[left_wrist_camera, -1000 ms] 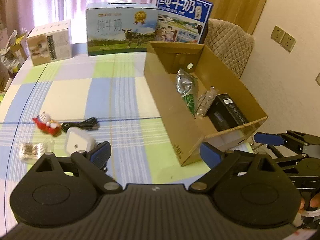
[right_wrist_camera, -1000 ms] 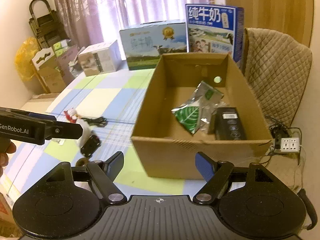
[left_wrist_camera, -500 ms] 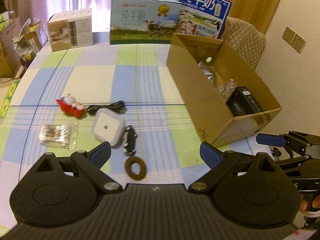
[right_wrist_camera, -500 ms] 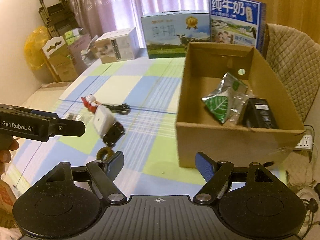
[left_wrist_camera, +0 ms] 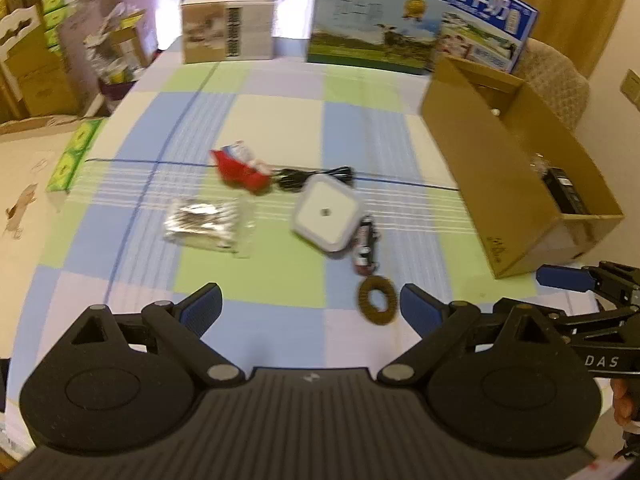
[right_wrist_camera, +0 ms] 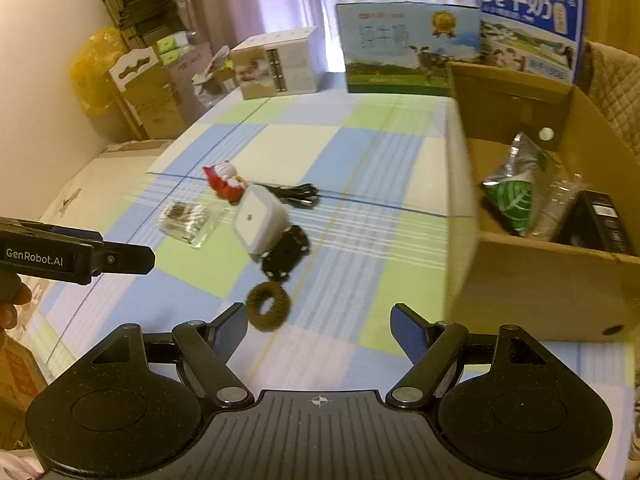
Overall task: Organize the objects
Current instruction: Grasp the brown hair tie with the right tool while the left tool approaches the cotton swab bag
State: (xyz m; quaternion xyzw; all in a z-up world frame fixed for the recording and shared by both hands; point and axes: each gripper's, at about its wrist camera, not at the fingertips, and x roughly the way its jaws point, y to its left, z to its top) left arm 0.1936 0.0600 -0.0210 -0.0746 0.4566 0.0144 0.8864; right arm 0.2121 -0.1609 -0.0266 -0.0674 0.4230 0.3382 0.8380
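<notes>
Loose items lie mid-table: a red and white figurine (left_wrist_camera: 239, 167), a black cable (left_wrist_camera: 316, 176), a white square device (left_wrist_camera: 327, 213), a small black toy car (left_wrist_camera: 365, 245), a brown hair ring (left_wrist_camera: 377, 301) and a clear packet (left_wrist_camera: 208, 224). An open cardboard box (left_wrist_camera: 472, 152) stands at the right, holding a green leaf pouch (right_wrist_camera: 514, 200) and a black box (right_wrist_camera: 604, 224). My left gripper (left_wrist_camera: 311, 307) hangs open and empty above the near table edge. My right gripper (right_wrist_camera: 320, 330) is open and empty too, with the hair ring (right_wrist_camera: 267, 306) just ahead of its left finger.
Two milk cartons (left_wrist_camera: 372, 42) (left_wrist_camera: 486, 40) and a white carton (left_wrist_camera: 228, 28) stand along the far edge. A quilted chair (right_wrist_camera: 616, 80) sits behind the cardboard box. Stacked boxes and a yellow bag (right_wrist_camera: 92, 72) fill the floor at left. A person's fingers (right_wrist_camera: 12, 304) hold the left tool.
Both grippers have swung left and back from the cardboard box, bringing the loose items into the centre of view. Their jaws stayed open and empty.
</notes>
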